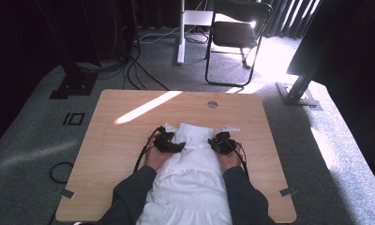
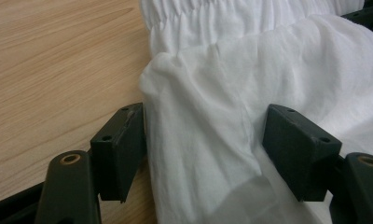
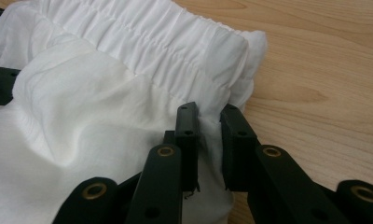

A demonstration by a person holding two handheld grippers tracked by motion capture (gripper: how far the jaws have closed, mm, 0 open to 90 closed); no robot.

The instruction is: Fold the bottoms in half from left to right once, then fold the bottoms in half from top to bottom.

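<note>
The wooden table (image 1: 129, 140) is bare at the left, at the right and along its far edge, so a hand could slide there. The white cloth (image 1: 190, 173) covers the middle. Both grippers sit on its upper part.

table: light wooden table (image 1: 129, 140) at the frame's centre, on grey carpet, a sunlit stripe across its upper left
garment: white garment (image 1: 190, 180) running from the bottom centre up to mid-frame, gathered band at its upper end
left gripper (image 1: 169, 143): at the garment's upper left edge
right gripper (image 1: 221, 142): at the garment's upper right edge
chair: black folding chair (image 1: 235, 35), top centre
cables: upper left floor
</note>
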